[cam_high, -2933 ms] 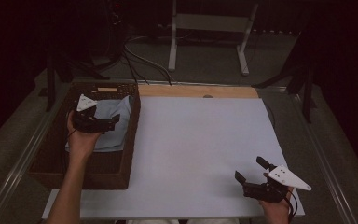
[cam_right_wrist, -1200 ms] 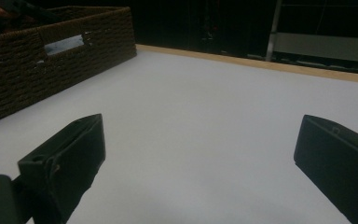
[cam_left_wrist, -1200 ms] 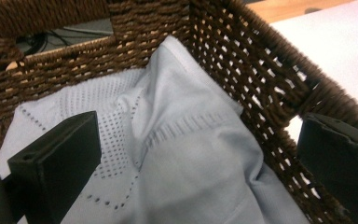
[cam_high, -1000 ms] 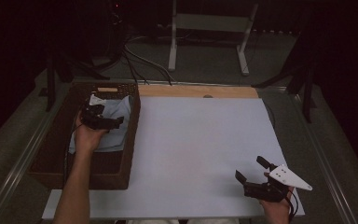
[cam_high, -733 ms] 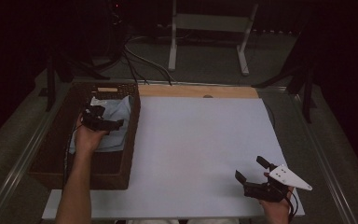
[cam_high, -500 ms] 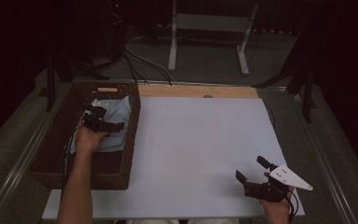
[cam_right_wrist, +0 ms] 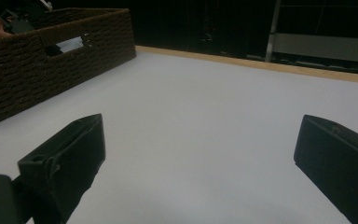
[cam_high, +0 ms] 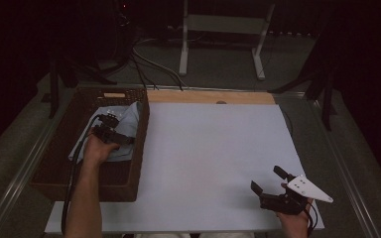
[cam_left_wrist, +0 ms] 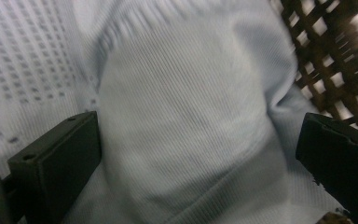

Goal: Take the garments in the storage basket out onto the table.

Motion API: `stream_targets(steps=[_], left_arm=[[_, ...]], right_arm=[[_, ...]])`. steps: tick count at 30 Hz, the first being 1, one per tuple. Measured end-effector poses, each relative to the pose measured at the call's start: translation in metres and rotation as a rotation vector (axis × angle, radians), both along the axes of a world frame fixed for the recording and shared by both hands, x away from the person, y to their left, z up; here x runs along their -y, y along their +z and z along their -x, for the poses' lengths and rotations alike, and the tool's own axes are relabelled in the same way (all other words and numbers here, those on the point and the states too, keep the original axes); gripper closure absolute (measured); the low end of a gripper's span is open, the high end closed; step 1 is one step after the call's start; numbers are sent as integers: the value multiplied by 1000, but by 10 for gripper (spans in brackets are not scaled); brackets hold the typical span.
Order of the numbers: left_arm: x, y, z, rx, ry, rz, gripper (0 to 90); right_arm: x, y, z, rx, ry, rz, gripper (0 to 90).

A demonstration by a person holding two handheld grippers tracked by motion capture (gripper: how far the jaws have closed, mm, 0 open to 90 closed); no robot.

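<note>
Between spread jaws, perhaps ribbed cloth (cam_left_wrist: pixel 182 121).

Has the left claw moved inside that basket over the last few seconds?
Yes. The left claw has gone deeper into the basket, toward its far end, and now sits open over the pale blue cloth.

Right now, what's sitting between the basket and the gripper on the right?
Nothing: bare white tabletop separates the wicker basket from the right gripper, seen from the high view.

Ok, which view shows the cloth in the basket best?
The left gripper view: the cloth shows close up, ribbed knit clear, bulging between the open left tongs. The high view shows it small inside the basket. The right gripper view gives a sliver through the basket's handle hole.
</note>
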State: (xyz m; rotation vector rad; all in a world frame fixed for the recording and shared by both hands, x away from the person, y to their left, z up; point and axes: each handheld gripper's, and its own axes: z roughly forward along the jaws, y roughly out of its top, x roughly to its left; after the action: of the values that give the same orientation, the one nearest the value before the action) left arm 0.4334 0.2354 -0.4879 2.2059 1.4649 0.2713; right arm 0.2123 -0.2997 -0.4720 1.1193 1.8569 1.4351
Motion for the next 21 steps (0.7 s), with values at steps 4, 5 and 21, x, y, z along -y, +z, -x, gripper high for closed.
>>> stream_targets(steps=[4, 5, 21], left_arm=[[8, -3, 1, -33, 12, -58, 18], [9, -4, 1, -51, 1, -83, 65], [-11, 31, 13, 57, 37, -19, 772]], right_arm=[[0, 0, 0, 0, 1, 3, 23], [-1, 0, -1, 0, 2, 4, 23], [0, 0, 0, 3, -1, -2, 23]])
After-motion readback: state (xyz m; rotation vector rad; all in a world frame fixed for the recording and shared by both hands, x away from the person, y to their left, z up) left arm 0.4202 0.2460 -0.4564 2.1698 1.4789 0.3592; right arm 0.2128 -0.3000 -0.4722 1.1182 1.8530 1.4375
